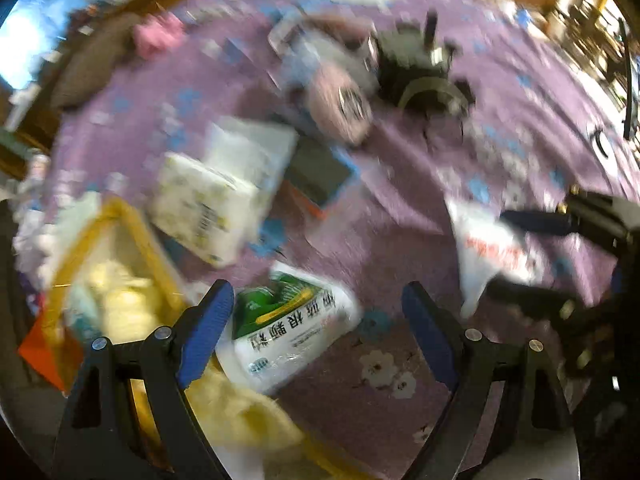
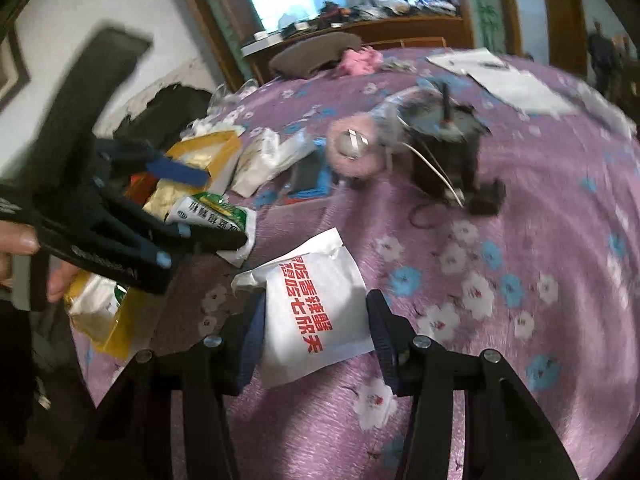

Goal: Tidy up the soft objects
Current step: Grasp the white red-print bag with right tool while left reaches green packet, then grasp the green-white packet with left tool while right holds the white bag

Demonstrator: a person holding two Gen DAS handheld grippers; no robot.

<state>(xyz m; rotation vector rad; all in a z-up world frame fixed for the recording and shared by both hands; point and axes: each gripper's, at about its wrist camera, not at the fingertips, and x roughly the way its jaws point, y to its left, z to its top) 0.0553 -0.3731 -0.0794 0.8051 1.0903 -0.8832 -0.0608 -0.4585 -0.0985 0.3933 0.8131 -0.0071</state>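
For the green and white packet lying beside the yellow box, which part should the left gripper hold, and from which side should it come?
Grip the green and white packet across its short width at the middle, coming from above. It lies flat on the purple cloth, and the open left gripper already points down over it, so the fingers can straddle both long edges.

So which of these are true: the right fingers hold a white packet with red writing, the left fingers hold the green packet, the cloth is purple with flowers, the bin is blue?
1. The right gripper grips the white packet with red writing. True.
2. The left gripper grips the green-and-white packet. False: its fingers stand wide apart around it, not pressing.
3. The cloth is purple with flowers. True.
4. The bin is blue. False: it is yellow.
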